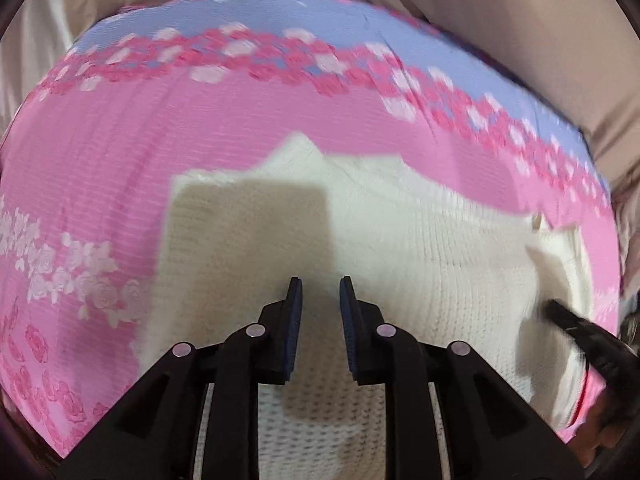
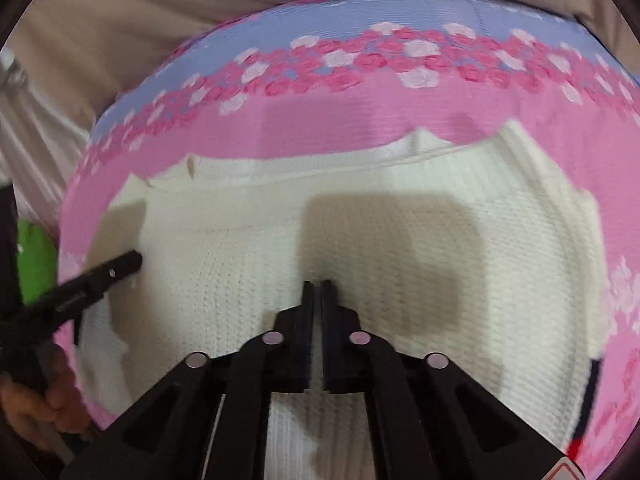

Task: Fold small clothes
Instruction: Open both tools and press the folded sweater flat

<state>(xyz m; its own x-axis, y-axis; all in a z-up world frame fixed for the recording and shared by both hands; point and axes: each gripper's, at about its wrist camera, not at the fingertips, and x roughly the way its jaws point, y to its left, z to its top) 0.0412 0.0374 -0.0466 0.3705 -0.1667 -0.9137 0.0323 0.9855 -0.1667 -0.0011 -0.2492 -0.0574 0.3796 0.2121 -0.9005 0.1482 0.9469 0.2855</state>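
Observation:
A cream knitted garment (image 1: 420, 248) lies spread on a pink flowered cloth (image 1: 100, 168); it also shows in the right wrist view (image 2: 240, 272). My left gripper (image 1: 320, 286) hovers over the garment's left half, its jaws a small gap apart and empty. My right gripper (image 2: 317, 286) is over the garment's middle, its jaws almost together with nothing visibly between them. Each gripper's tip shows in the other's view: the right one (image 1: 560, 310) at the garment's right edge, the left one (image 2: 132, 260) at its left edge.
The pink cloth (image 2: 360, 108) has a blue band with pink and white roses (image 1: 280, 12) along its far side. Beige bedding (image 1: 500, 20) lies beyond it. A green object (image 2: 36, 260) sits at the far left of the right wrist view.

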